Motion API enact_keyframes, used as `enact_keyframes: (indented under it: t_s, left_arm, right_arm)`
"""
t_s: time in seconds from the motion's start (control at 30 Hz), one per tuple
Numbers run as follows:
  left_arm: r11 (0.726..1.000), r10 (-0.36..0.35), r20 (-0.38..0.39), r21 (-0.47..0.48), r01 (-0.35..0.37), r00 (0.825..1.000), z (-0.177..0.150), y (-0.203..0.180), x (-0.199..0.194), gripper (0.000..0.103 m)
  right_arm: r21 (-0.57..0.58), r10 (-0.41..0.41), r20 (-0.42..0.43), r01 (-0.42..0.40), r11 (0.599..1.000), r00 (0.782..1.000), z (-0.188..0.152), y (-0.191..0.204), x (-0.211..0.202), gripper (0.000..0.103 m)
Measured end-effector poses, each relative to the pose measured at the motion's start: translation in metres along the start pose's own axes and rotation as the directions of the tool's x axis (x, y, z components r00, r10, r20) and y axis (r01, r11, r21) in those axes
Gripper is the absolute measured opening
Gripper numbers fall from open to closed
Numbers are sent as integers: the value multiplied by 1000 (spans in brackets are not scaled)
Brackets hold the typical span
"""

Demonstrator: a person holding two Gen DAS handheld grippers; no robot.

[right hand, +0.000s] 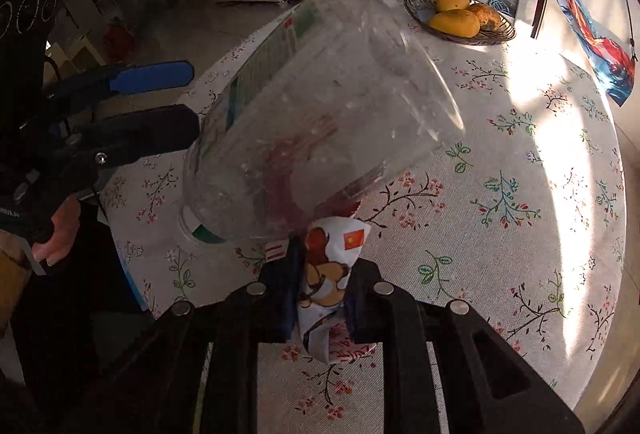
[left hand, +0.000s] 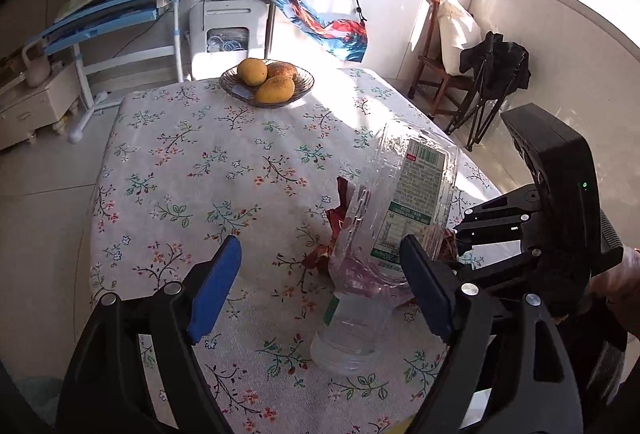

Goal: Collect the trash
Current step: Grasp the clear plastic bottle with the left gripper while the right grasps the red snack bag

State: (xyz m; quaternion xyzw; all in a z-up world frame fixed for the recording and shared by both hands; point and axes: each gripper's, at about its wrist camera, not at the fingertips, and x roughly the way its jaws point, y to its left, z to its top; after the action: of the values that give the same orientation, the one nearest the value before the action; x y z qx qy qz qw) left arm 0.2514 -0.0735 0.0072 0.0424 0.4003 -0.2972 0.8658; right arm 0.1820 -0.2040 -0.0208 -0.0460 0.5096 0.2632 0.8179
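Note:
A clear plastic clamshell box (left hand: 408, 190) with a green label leans tilted over a red snack wrapper (left hand: 340, 218) and an empty clear bottle (left hand: 348, 330) lying on the floral tablecloth. My left gripper (left hand: 320, 290) is open, its blue pads either side of the bottle and box base, not touching. In the right wrist view my right gripper (right hand: 320, 298) is shut on a white cartoon-printed wrapper (right hand: 328, 274), with the clamshell box (right hand: 320, 114) resting just ahead of it. The left gripper (right hand: 156, 102) shows open at the left.
A wire basket of mangoes (left hand: 267, 80) stands at the table's far edge. A blue-white desk (left hand: 120, 14), a white appliance (left hand: 228, 34), a wooden chair (left hand: 440, 74) and a black folding chair (left hand: 492, 82) surround the round table (left hand: 180, 174).

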Motion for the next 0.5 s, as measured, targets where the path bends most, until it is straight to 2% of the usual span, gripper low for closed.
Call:
enact_keyframes:
  t_s: [0.07,0.2,0.3,0.33,0.37,0.43,0.5]
  left_arm:
    - [998,-11,-12,61,12,1000,-7,-16,1,83]
    - [990,27,-28,141,-23,999,-18,-37,8,84]
    - [995,35,-32,93,-32,999,-19,-33,10,83]
    - [998,31,-35,62,-29,999,-19,-29,11,80]
    - [999,26,-49,38,-24,998,-20,-25,13,70]
    - [1000,21,-73,-2,-21,997,-21,-17,19,57]
    - [999,23,-59,-37,-25,998,-22,-12,19,57]
  right_arm:
    - [23,12,17,-13,1000,1000,-8,1,-4,19]
    - [52,31,37,-33,998,999,-12,5,-6,19]
    - [18,20,36,-21,1000,999,-14,16,-6,19]
    - [15,24,36,-24,1000,999,-14,18,-6,19]
    - [13,26,35,-26,1000,999,-15,20,-6,19]
    - [8,24,31,-24,1000,999,-13,21,-3,19]
    - [12,25,33,-25,1000,999,-6,22,-1,19]
